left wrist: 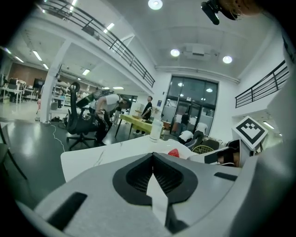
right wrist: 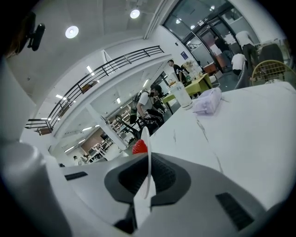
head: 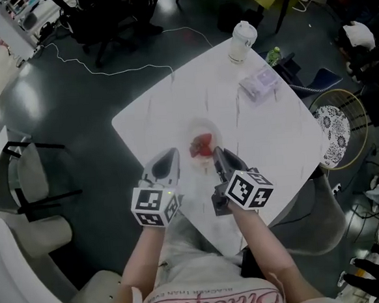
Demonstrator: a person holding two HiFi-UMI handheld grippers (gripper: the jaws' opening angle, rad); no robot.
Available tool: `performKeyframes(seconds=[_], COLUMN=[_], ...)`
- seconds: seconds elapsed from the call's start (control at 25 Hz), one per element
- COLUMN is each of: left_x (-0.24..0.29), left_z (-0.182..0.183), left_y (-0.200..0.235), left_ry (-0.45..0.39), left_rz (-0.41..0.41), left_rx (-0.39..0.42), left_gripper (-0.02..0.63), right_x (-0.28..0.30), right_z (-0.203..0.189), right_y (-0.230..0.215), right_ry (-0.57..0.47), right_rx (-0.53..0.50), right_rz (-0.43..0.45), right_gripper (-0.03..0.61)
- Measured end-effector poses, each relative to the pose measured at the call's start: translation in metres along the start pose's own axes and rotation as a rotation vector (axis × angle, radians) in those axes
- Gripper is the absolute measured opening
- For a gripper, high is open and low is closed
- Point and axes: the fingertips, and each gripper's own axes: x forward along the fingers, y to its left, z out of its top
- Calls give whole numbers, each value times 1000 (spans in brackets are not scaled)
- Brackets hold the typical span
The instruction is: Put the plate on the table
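Observation:
A small clear plate (head: 205,128) with red strawberries (head: 201,145) on it is at the middle of the white table (head: 273,141). My right gripper (head: 217,157) is shut on the plate's near rim. In the right gripper view the rim (right wrist: 147,155) runs edge-on between the jaws of my right gripper (right wrist: 147,172), with a strawberry (right wrist: 139,147) behind it. I cannot tell whether the plate rests on the table or hangs just above it. My left gripper (head: 170,158) is shut on nothing, just left of the plate. My left gripper (left wrist: 152,159) points at a strawberry (left wrist: 173,152).
A white lidded jar (head: 241,40) stands at the table's far corner, with a clear wrapped packet (head: 259,83) near it. A wire basket (head: 341,126) stands off the table's right side. White chairs (head: 22,187) are on the left.

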Motion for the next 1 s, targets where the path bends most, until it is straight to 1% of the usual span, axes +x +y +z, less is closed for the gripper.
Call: performKeyframes(seconds=[0.2, 0.32, 0.48, 0.64, 0.76, 0.84, 0.92, 1.0], left_x=[23, 37, 52, 62, 70, 75, 80, 84], left_z=[-11, -15, -17, -25, -28, -29, -32, -34], left_y=[31, 40, 54, 65, 68, 68, 66, 65], left_ry=[40, 57, 75, 98, 111, 120, 129, 136], left_rz=[4, -9, -26, -38, -59, -74, -86, -95], left_rx=[-30, -38, -33, -44, -38, -33, -29, -25], left_gripper=[5, 5, 5, 5, 5, 5, 5, 5], right_x=[46, 68, 91, 106, 115, 118, 119, 122], right_z=[-8, -11, -8, -9, -10, -12, -15, -14], right_y=[-8, -17, -23, -38, -47, -58, -70, -78], right_ry=[54, 84, 81, 93, 88, 94, 107, 117], right_rx=[-12, -11, 7, -38, -28, -32, -61, -106], right_rz=[-23, -40, -45, -121, -154, -192, -231, -252], right_gripper=[9, 9, 9, 11, 18, 33, 46, 60])
